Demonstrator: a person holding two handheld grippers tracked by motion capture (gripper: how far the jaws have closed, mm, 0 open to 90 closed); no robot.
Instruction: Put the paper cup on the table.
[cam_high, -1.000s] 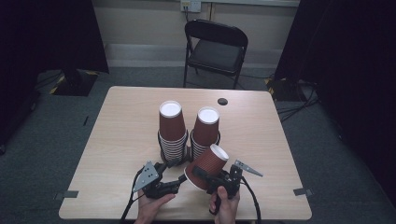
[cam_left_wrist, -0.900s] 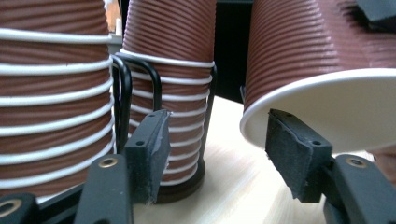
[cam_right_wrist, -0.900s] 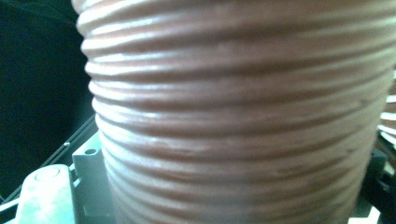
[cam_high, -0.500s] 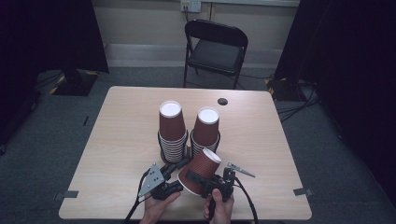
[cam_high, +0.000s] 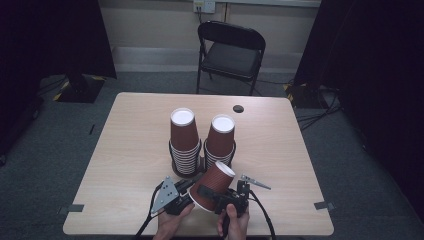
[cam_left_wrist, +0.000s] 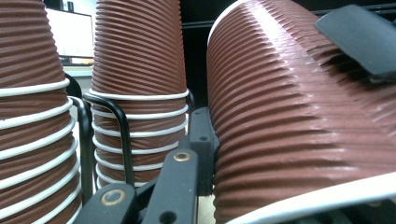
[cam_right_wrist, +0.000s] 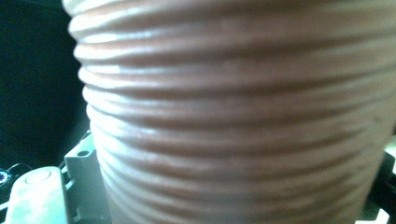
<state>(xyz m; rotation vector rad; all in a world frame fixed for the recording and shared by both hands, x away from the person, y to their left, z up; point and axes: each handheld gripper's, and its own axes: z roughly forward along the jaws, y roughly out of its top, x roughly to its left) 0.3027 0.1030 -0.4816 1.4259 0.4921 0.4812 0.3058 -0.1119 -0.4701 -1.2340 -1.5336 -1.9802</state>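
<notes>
Since a second ago, the loose ribbed cup (cam_high: 212, 185) is lying lower and nearer the counter's (cam_high: 125, 150) front edge, and the left gripper's (cam_high: 186, 192) jaws have just been closing while the right gripper's (cam_high: 220, 196) have been opening. That cup is tilting, base up and away toward the stacks, rim toward the hands, sitting between both grippers. The left gripper is clenching at the cup's rim (cam_left_wrist: 299, 200); the right is spanning its wall, though whether it is pressing I cannot tell. Two stacks (cam_high: 184, 142) (cam_high: 220, 142) are standing behind, plus this one cup.
</notes>
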